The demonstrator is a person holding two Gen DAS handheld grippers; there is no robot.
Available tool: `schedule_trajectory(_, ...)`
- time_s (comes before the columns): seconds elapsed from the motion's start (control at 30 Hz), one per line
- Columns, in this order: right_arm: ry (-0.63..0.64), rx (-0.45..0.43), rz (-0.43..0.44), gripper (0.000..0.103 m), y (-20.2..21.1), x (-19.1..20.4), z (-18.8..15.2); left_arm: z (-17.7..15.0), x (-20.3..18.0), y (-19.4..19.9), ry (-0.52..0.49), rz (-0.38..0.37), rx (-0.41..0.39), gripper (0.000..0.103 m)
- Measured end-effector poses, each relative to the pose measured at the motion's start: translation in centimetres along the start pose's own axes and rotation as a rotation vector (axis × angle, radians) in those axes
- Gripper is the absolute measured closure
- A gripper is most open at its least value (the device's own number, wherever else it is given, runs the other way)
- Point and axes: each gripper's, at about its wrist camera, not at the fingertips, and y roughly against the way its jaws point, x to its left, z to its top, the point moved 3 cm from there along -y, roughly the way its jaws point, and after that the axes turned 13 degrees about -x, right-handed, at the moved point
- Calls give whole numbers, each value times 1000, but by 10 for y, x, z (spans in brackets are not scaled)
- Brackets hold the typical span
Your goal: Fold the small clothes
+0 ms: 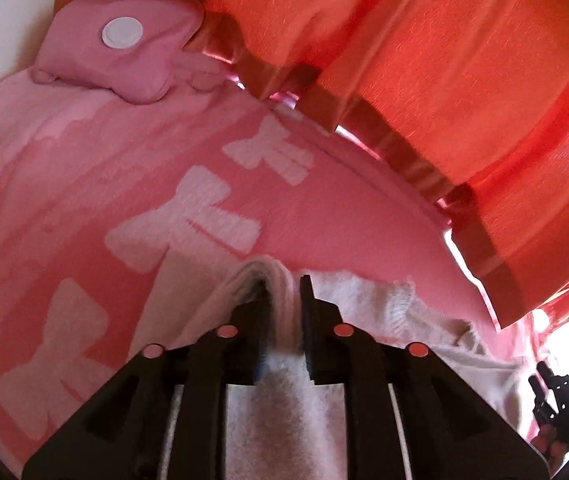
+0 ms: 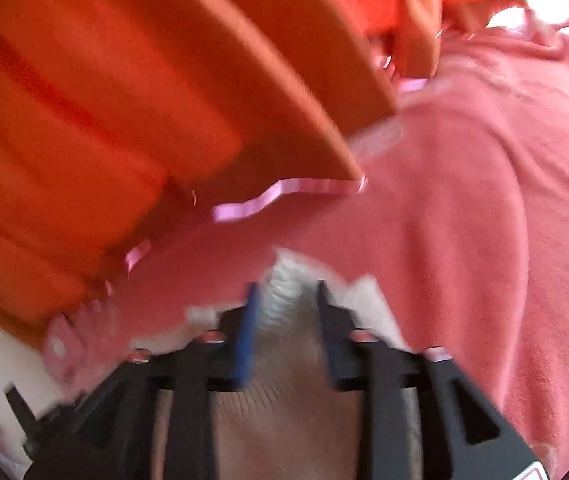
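Our left gripper pinches a fold of the white knit garment at lower centre. Our right gripper likewise clamps its ribbed edge over the pink blanket; orange curtains fill the top.

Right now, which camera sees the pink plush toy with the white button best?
The left wrist view: the pink plush toy lies sharp and whole on the pink blanket. The right wrist view is blurred and doesn't clearly show it.

A home bedroom: pink bow-print blanket, orange curtains.
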Motion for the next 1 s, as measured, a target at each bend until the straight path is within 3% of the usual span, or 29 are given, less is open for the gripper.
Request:
schedule_trajectory(0.03,15,-41,-27,38,6,-2,5,4,0,3,5,3,-27,53)
schedule_trajectory(0.1,77,-21,-44,39,4,-1,4,11,-1,14,-18,40,-107,38)
schedule_trajectory(0.2,178,84,-61,39,-13,4,-13,16,-1,19,-88,79,-116,29)
schedule_trajectory(0.3,272,228,-75,39,-37,10,-40,2,4,0,-105,104,-8,27)
schedule_trajectory(0.37,334,280,-119,42,-48,11,-55,-11,2,-15,-114,81,63,28)
schedule_trajectory(0.4,362,281,-130,44,-50,12,-57,-15,-1,-19,-136,78,87,32)
schedule_trajectory(0.43,374,274,-123,59,-48,15,-59,-19,-3,-24,-163,83,109,47)
schedule_trajectory(0.47,364,267,-92,90,-46,18,-58,-21,-5,-26,-178,87,118,58)
schedule_trajectory(0.5,344,249,-67,93,-40,21,-54,-21,-5,-27,-174,77,115,79)
schedule_trajectory(0.53,328,221,-52,94,-34,22,-49,-20,-4,-25,-151,61,107,93)
schedule_trajectory(0.6,264,100,76,94,-6,35,-25,-8,-5,-8,-85,10,48,94)
schedule_trajectory(0.63,199,28,195,94,14,41,-9,2,-9,5,-75,-21,-5,94)
schedule_trajectory(0.7,147,-37,268,94,28,41,3,19,-16,29,-90,-51,-104,94)
schedule_trajectory(0.73,157,-40,232,95,24,38,2,20,-17,30,-105,-38,-119,94)
schedule_trajectory(0.77,211,34,110,95,2,30,-9,19,-15,26,-132,-9,-117,93)
schedule_trajectory(0.83,285,215,-83,95,-40,9,-40,0,0,-5,-148,61,-11,93)
schedule_trajectory(0.87,265,286,-139,95,-53,-3,-55,-11,9,-18,-129,88,54,93)
schedule_trajectory(0.9,246,265,-123,95,-49,-2,-51,-19,14,-25,-106,112,92,93)
schedule_trajectory(1.0,191,126,20,95,-12,14,-20,-6,-2,-5,-161,88,8,93)
